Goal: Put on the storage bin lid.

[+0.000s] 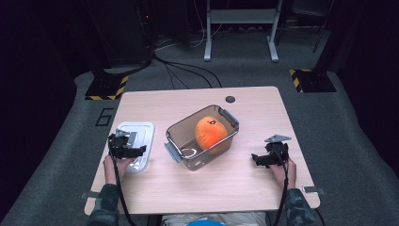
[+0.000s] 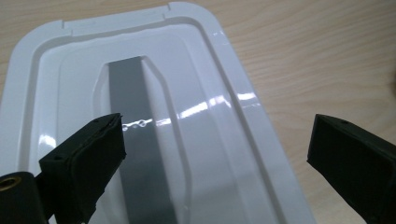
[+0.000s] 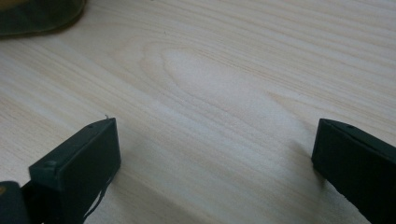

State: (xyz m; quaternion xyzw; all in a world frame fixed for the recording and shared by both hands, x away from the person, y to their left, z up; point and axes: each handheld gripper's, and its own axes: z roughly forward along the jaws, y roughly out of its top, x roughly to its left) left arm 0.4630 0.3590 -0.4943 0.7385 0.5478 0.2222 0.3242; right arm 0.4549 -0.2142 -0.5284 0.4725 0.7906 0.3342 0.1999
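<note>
Table (image 1: 244,183) of pale wood, largest thing in sight. Clear brown bin (image 1: 180,130) at its centre, with grey latches and orange plush toy (image 1: 210,132) inside. White lid (image 1: 141,133) lying flat at nine o'clock from bin, well apart, grey strip (image 2: 135,154) down its middle. Left tongs (image 1: 139,151) over lid's six o'clock end, spread wide (image 2: 215,149), nothing gripped, lid surface below. Right tongs (image 1: 255,159) at four o'clock from bin, likewise wide apart (image 3: 215,154) above bare wood, holding nothing.
</note>
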